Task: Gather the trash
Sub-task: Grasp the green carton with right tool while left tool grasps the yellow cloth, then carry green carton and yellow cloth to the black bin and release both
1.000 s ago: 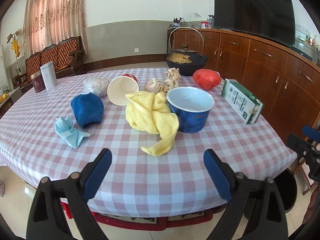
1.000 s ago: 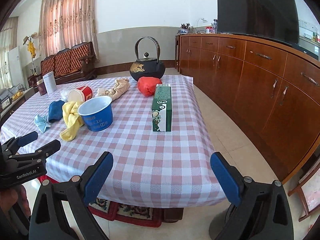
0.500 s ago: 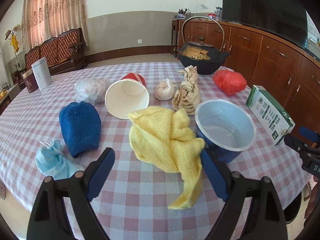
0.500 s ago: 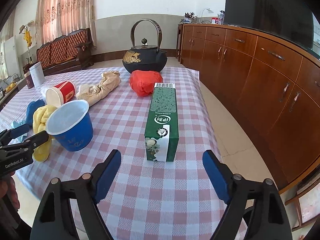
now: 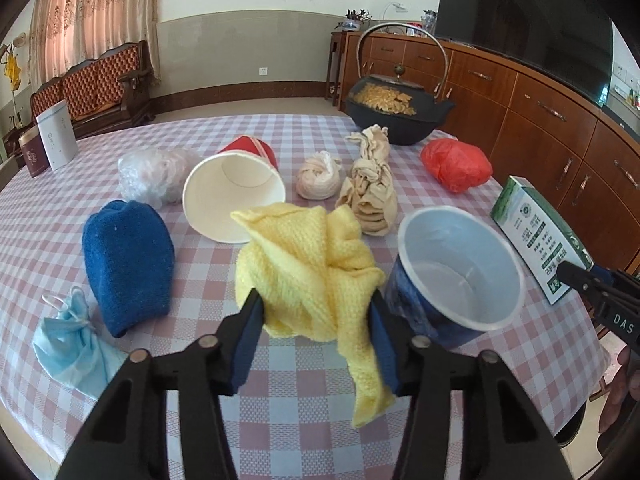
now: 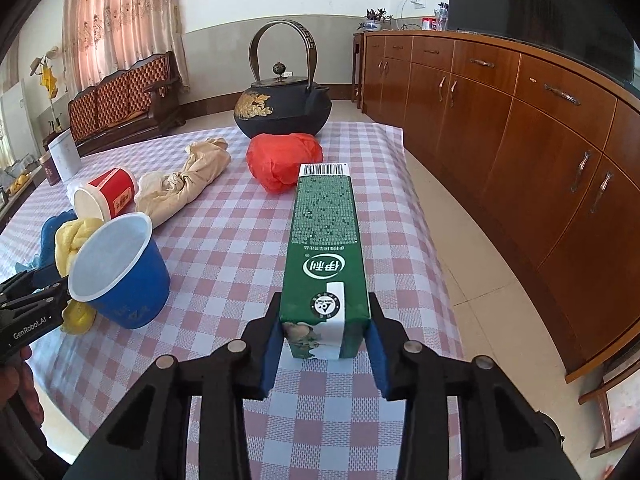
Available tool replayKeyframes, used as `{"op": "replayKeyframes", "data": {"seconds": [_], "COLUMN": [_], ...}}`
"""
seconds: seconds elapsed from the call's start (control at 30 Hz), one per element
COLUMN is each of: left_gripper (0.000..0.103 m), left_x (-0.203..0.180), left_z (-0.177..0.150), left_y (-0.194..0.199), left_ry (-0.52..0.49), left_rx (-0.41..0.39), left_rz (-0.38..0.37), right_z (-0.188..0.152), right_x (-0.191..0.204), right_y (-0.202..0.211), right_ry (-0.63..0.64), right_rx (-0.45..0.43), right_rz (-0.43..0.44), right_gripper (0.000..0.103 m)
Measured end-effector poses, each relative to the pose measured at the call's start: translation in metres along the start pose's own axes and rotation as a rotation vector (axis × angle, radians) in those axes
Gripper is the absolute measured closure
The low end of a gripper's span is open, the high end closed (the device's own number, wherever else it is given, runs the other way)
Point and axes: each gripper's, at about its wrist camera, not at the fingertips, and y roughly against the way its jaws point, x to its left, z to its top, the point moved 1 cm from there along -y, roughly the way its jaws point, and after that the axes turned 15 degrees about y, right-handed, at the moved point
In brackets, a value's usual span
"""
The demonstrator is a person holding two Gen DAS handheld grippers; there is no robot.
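My left gripper (image 5: 316, 320) has its blue pads on both sides of a crumpled yellow cloth (image 5: 308, 268) on the checked table; the jaws touch the cloth's sides. My right gripper (image 6: 322, 334) has its pads against both sides of the near end of a green milk carton (image 6: 324, 240) lying on the table. A blue cup (image 5: 456, 272) stands right of the cloth, also seen in the right wrist view (image 6: 120, 268). The carton shows at the right in the left wrist view (image 5: 536, 236).
On the table (image 5: 280, 420) lie a tipped red paper cup (image 5: 236, 196), blue cloth (image 5: 128, 264), light blue mask (image 5: 72, 344), clear plastic wad (image 5: 152, 176), beige rags (image 5: 368, 192), red bag (image 5: 456, 164) and a black kettle (image 5: 396, 108). Wooden cabinets (image 6: 520, 120) stand right.
Both grippers moved forward over the table and narrowed: the left closed in around the yellow cloth, the right around the near end of the green carton.
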Motion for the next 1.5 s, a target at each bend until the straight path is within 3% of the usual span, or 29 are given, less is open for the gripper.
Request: {"op": "replayKeyframes", "data": {"seconds": [0.07, 0.3, 0.63, 0.97, 1.27, 1.5], "left_gripper": [0.071, 0.084, 0.086, 0.086, 0.086, 0.086], "left_x": [0.002, 0.005, 0.004, -0.017, -0.059, -0.115], "left_z": [0.000, -0.004, -0.004, -0.019, -0.044, -0.073], "left_y": [0.003, 0.022, 0.040, 0.079, 0.096, 0.100], "left_ry": [0.007, 0.015, 0.045, 0.007, -0.054, -0.150], "left_rx": [-0.005, -0.050, -0.096, -0.153, -0.141, -0.091], "left_rz": [-0.021, -0.053, -0.099, -0.157, -0.247, -0.339], "right_z": [-0.001, -0.004, -0.019, -0.044, -0.076, -0.112], "right_x": [0.000, 0.003, -0.007, -0.018, -0.032, -0.050], "right_y": [0.004, 0.029, 0.059, 0.096, 0.132, 0.155], "right_ry": [0.000, 0.022, 0.013, -0.021, -0.070, -0.121], "right_rx": [-0.017, -0.064, -0.096, -0.118, -0.131, -0.117], "right_rz": [0.001, -0.026, -0.068, -0.107, -0.147, -0.191], "right_gripper": [0.064, 0.064, 0.064, 0.064, 0.064, 0.064]}}
